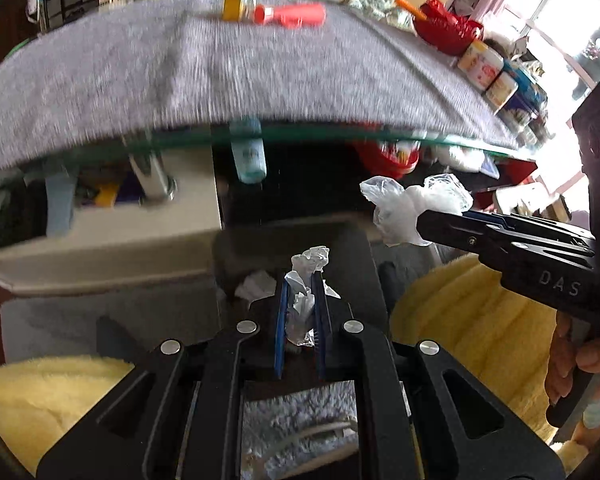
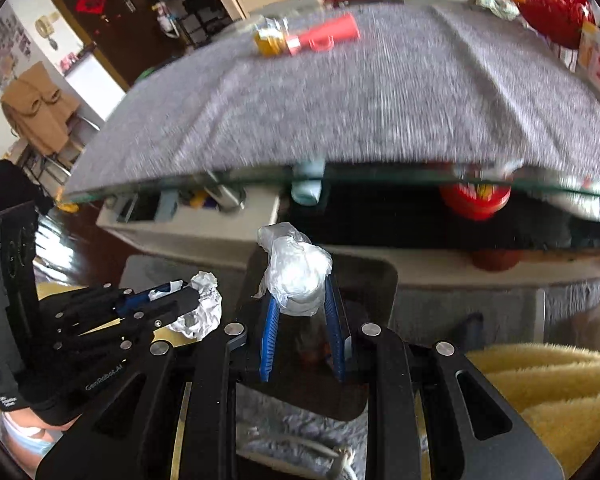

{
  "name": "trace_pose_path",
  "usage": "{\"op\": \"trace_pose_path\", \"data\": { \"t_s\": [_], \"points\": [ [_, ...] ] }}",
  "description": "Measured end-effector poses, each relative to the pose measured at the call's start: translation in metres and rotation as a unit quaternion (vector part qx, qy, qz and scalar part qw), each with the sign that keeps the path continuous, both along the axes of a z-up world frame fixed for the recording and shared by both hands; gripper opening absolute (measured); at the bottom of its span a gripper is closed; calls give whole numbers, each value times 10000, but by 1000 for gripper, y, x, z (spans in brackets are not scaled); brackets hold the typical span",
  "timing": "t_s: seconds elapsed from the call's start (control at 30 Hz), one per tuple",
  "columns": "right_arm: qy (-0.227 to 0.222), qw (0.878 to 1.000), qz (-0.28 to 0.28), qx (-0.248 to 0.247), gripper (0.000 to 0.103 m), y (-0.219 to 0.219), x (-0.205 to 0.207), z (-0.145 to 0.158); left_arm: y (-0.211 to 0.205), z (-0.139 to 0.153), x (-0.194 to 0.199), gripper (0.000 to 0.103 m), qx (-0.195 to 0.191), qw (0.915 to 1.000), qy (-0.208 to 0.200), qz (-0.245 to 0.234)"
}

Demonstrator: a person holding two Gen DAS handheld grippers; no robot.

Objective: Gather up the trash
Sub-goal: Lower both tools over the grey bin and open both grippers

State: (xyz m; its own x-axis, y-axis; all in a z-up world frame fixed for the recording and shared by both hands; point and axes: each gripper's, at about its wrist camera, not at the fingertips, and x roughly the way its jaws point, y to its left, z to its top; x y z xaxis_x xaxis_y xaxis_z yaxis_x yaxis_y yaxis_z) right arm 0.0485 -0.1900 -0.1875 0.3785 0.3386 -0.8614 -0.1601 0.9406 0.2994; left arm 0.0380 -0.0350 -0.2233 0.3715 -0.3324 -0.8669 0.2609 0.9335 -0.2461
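My left gripper [image 1: 302, 286] is shut on a crumpled wad of silvery foil [image 1: 306, 264] that sticks out past its blue pads. In the right wrist view the same gripper [image 2: 190, 294] comes in from the left with the foil wad [image 2: 204, 312] at its tip. My right gripper [image 2: 300, 294] is shut on a ball of clear plastic wrap [image 2: 296, 272]; in the left wrist view it [image 1: 424, 220] reaches in from the right with the wrap [image 1: 404, 208]. Both hang over a dark bin [image 1: 340, 240] [image 2: 380, 272], which holds a white scrap [image 1: 256, 284].
A glass table under a grey cloth [image 1: 220, 72] [image 2: 360, 100] juts out just above and beyond the bin. On it lie a red bottle [image 1: 292, 14] and a yellow jar [image 1: 236, 6]. Yellow fluffy fabric [image 1: 472, 312] [image 2: 552, 384] flanks the bin. A hand [image 1: 580, 360] holds the right gripper.
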Motion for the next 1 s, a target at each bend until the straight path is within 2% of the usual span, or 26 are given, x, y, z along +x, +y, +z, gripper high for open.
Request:
{"op": "trace_pose_path", "data": {
  "t_s": [0.23, 0.5, 0.57, 0.6, 0.63, 0.67, 0.7, 0.8, 0.87, 0.93, 1.0],
  "points": [
    [433, 9991, -38, -13, 25, 1, -10, -37, -1, -33, -12, 10, -4, 9993, 384, -26],
    [611, 9981, -77, -99, 26, 4, -8, -51, -1, -47, -13, 12, 9, 9984, 558, -4],
    [666, 9976, -125, -112, 28, 3, -5, -52, -1, -48, -11, 16, 22, 9983, 582, 13],
    [716, 9973, -137, -95, 37, 3, -4, -54, 0, -49, -11, 18, 26, 9982, 593, 19],
    [761, 9969, -157, -84, 43, 2, -3, -55, 0, -49, -10, 24, 31, 9982, 601, 22],
    [753, 9969, -200, -82, 54, 1, -3, -56, 0, -49, -10, 30, 39, 9981, 606, 27],
    [741, 9969, -236, -90, 58, 0, -2, -56, 1, -50, -10, 34, 49, 9981, 610, 35],
    [750, 9967, -310, -47, 65, -5, 0, -55, 3, -48, -8, 42, 90, 9982, 587, 77],
    [713, 9966, -401, 17, 72, -10, 2, -53, 6, -47, -7, 54, 122, 9981, 584, 124],
    [689, 9964, -482, 53, 76, -15, 5, -51, 8, -44, -5, 57, 127, 9981, 584, 154],
    [650, 9963, -566, 61, 83, -20, 7, -47, 11, -40, -4, 67, 190, 9982, 541, 181]
  ]
}}
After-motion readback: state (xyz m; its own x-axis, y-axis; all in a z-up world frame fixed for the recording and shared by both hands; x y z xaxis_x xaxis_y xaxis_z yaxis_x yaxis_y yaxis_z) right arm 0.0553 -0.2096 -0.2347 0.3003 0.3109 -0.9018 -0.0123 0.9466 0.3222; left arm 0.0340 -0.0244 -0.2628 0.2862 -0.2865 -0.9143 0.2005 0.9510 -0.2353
